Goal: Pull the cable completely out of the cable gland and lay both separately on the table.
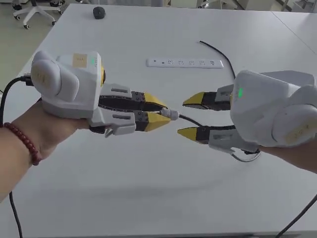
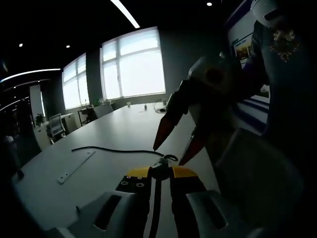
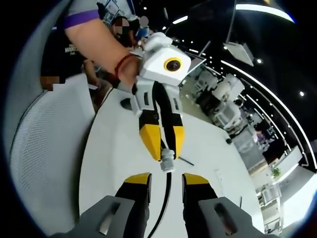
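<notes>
The cable gland, a small white fitting, is found clamped between the yellow jaws of the left gripper. It is held clear above the table, on the person's side of the power strip. The black cable is seen emerging from the gland's free end, so it is judged not yet drawn out. From there it is traced between the jaws of the right gripper, is lost behind that gripper's body, and is picked up again lying on the table just past the right end of the power strip. The right gripper's jaws are recorded as standing apart, one on either side of the cable, with nothing gripped; this is confirmed in the right gripper view, where the cable is seen running up between the spread jaws to the gland. The step in hand is assessed as the taking of the cable: the gland is secured and the pull has not begun. For the next move, the right jaws would need to be closed on the cable close to the gland. The pull is then best made straight along the cable's line, away from the left gripper, while the gland is held steady.
</notes>
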{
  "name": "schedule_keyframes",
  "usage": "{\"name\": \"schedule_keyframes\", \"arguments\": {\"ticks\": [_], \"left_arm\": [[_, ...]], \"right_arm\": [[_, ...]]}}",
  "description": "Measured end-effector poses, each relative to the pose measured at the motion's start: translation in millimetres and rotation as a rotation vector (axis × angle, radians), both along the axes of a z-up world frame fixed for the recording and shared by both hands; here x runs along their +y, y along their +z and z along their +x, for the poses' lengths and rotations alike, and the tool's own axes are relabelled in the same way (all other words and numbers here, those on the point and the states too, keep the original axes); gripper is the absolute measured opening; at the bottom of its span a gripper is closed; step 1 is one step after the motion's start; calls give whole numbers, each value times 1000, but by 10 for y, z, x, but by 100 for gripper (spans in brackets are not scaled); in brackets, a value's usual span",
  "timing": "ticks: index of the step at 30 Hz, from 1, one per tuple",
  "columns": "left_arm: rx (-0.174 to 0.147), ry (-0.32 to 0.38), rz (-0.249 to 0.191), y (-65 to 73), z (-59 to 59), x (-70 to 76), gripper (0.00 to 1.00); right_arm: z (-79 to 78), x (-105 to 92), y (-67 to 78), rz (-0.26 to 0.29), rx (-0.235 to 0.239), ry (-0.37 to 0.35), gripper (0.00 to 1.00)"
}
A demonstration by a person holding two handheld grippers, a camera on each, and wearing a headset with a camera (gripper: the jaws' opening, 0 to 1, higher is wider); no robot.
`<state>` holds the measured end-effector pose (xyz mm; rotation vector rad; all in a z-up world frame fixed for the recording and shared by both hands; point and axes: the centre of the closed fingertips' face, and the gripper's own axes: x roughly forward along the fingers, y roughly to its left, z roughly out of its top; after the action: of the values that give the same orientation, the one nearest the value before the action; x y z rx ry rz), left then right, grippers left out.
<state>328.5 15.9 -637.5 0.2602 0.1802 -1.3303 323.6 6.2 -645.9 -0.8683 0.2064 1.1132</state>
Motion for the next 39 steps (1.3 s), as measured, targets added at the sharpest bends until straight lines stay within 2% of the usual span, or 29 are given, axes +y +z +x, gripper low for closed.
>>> {"name": "schedule_keyframes", "arguments": {"ticks": [1, 7, 12, 26, 28, 33, 39], "left_arm": [[0, -1, 0, -3, -3, -2, 15], [-2, -12, 1, -2, -27, -25, 15], [-4, -12, 0, 8, -35, -35, 15], [-9, -13, 10, -7, -34, -40, 15], [-9, -7, 12, -11, -22, -26, 15], [-11, -6, 17, -17, -20, 16, 15], [-13, -9, 25, -30, -28, 36, 15]], "right_arm": [[0, 2, 7, -6, -12, 13, 17], [30, 2, -35, -21, 0, 6, 15], [29, 8, -44, -37, -5, 13, 1], [33, -2, -73, -66, -29, 31, 0], [54, -47, -109, -86, -41, 24, 0], [64, -152, -188, -100, -25, 6, 0], [72, -326, -357, -133, 3, -25, 0]]}}
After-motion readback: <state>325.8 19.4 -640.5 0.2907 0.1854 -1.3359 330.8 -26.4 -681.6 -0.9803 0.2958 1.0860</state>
